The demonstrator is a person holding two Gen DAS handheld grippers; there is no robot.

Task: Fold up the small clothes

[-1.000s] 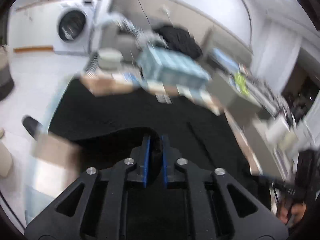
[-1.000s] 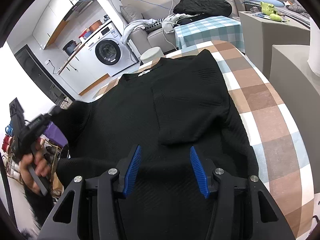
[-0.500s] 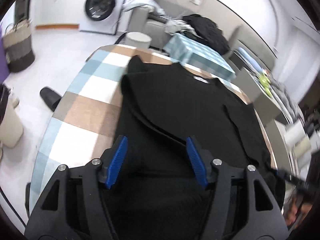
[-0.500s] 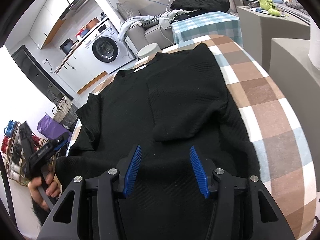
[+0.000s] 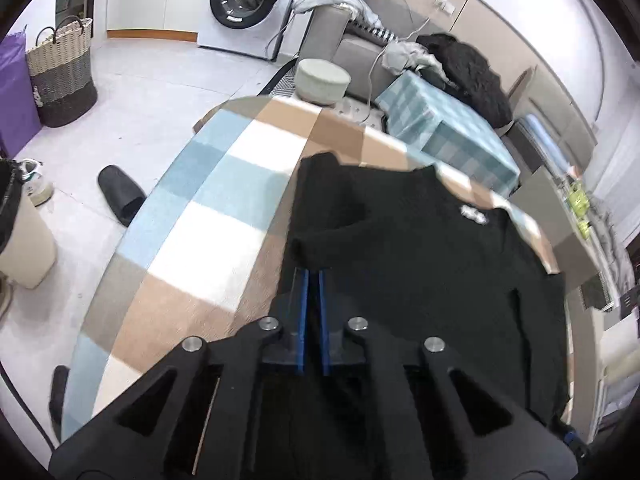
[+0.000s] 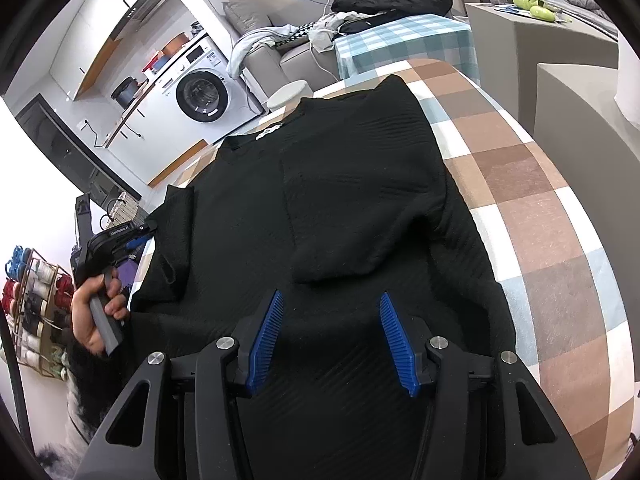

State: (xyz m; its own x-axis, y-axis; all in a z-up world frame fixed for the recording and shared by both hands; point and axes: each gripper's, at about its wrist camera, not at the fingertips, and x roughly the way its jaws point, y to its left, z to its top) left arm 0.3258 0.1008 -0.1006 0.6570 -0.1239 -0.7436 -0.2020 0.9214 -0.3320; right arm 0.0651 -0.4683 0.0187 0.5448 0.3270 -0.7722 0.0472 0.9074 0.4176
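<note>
A black knit sweater (image 5: 420, 280) (image 6: 340, 200) lies flat on the checked tablecloth (image 5: 208, 220) (image 6: 540, 220), collar at the far end. Its right sleeve (image 6: 360, 220) is folded across the body. The left sleeve (image 5: 332, 208) (image 6: 172, 232) is folded in at the shoulder. My left gripper (image 5: 314, 274) (image 6: 148, 232) is shut, its blue pads together at the sweater's left edge just below that sleeve; I cannot see any cloth pinched between them. My right gripper (image 6: 330, 300) hovers open over the sweater's near hem, holding nothing.
Left of the table on the floor are a black slipper (image 5: 120, 196), a beige bin (image 5: 20, 240) and a woven basket (image 5: 60, 76). A round stool (image 5: 322, 82), a teal-checked side table (image 5: 448, 128) and a washing machine (image 5: 244, 0) stand beyond. Grey cabinets (image 6: 560, 40) stand at the right.
My left gripper carried the left sleeve in over the body, opened and let it go, then dropped back to the sweater's left edge and shut. The right gripper stayed put.
</note>
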